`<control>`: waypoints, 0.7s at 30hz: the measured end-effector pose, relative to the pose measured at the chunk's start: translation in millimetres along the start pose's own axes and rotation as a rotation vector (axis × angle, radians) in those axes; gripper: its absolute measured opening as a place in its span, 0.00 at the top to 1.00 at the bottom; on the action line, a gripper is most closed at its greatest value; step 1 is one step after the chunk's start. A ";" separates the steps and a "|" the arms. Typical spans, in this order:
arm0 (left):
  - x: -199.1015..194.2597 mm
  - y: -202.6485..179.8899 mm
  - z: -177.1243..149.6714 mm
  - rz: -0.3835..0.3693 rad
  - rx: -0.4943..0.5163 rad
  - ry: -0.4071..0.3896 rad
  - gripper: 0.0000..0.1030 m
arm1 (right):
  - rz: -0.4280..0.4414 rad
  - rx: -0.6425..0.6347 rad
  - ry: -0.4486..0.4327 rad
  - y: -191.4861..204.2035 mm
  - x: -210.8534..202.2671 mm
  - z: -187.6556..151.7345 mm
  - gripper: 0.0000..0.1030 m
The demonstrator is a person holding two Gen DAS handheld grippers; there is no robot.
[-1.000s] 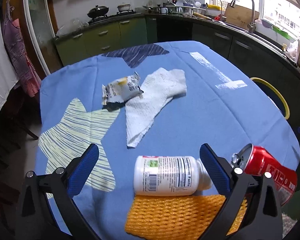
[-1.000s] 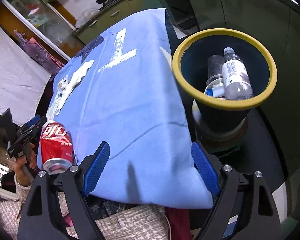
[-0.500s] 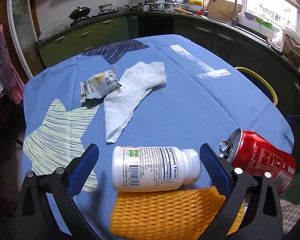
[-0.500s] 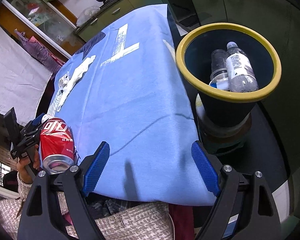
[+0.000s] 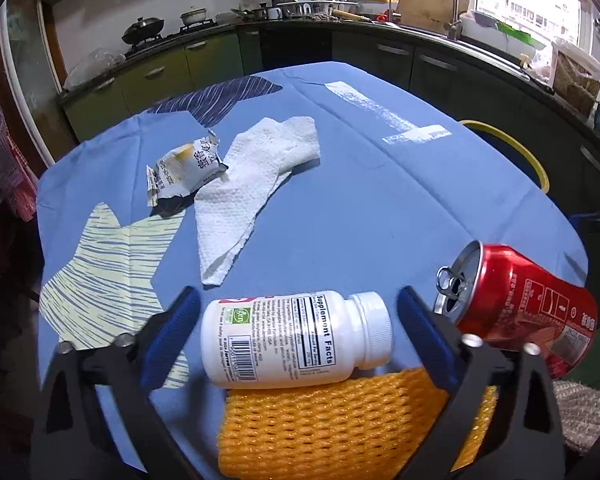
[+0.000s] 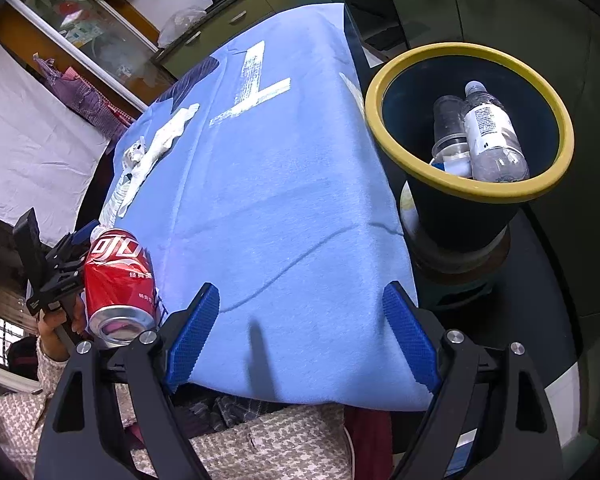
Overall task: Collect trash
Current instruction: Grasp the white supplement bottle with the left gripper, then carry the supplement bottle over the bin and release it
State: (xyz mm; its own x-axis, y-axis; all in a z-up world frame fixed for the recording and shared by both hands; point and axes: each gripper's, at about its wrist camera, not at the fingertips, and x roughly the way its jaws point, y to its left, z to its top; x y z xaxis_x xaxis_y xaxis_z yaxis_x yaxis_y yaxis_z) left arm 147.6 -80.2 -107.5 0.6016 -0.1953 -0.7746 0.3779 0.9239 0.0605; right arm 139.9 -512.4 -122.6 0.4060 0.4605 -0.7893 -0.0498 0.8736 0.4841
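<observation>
A kitchen with green cabinets surrounds a desk (image 5: pixel 380 208) under soft blue cloth. The left gripper (image 5: pixel 296 320), spread wide, flanks a smooth white pill bottle (image 5: pixel 292 340) lying on orange foam netting (image 5: pixel 332 428), likely next to go. The right gripper (image 6: pixel 300 336), also spread and empty, faces the yellow-rimmed bin (image 6: pixel 468 196). A dented red can (image 5: pixel 520 312) lies just beside it.
</observation>
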 end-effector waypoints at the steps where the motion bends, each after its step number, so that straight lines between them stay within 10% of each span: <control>1: 1.1 1.5 -0.1 -0.005 -0.006 0.009 0.21 | 0.001 0.000 -0.001 0.4 -0.5 -0.5 0.19; 14: -38.5 11.7 36.9 -0.021 0.012 -0.045 0.21 | 0.029 0.011 -0.057 -3.7 -17.2 -5.6 0.19; 21: -50.3 -56.5 124.2 -0.236 0.158 -0.034 0.21 | 0.035 0.072 -0.148 -29.1 -45.6 -24.2 0.19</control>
State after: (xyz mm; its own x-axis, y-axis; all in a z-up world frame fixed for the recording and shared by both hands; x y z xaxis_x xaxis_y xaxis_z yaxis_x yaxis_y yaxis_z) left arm 183.3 -163.4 6.3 0.5064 -0.4123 -0.7573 0.6139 0.7892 -0.0191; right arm 100.7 -555.0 -109.7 0.5356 0.4572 -0.7100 -0.0023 0.8416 0.5401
